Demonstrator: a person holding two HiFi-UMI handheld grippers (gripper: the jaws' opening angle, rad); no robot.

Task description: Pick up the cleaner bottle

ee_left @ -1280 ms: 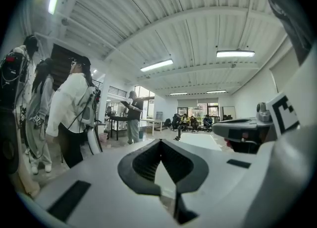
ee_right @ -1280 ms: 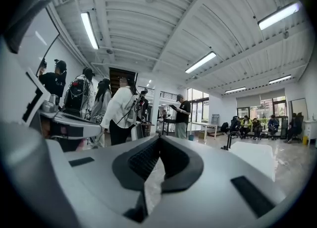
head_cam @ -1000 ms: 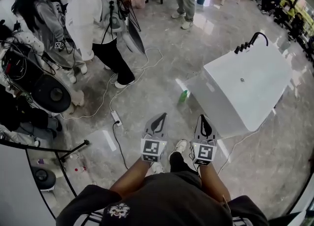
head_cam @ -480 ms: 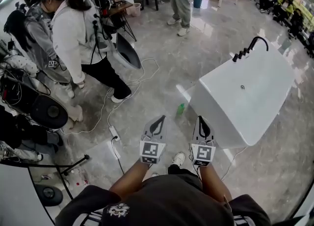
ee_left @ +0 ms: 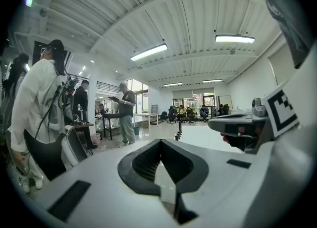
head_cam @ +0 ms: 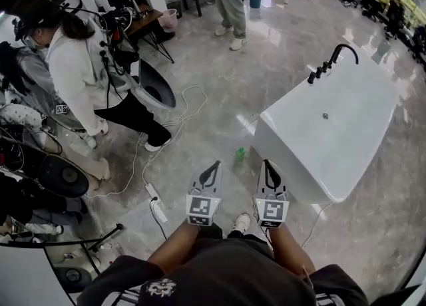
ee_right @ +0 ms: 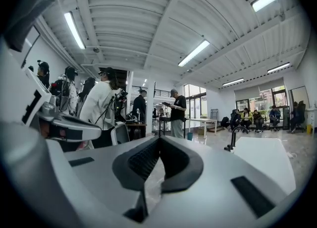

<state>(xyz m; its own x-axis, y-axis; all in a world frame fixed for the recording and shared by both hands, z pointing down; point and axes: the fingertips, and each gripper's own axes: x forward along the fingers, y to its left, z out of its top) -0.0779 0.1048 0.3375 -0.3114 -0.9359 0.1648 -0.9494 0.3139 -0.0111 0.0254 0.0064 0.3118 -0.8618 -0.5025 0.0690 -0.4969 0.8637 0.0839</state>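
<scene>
standing upright on the grey floor, the cleaner bottle was just beside the near corner of the white bathtub. it lay ahead of both tools and down at floor level. in the head view it showed in the gap between the left gripper and the right gripper, about as near to one as the other. both grippers were clenched on nothing and pointed roughly level. reaching it would likely call for a stoop, with jaws opened around its upright body.
</scene>
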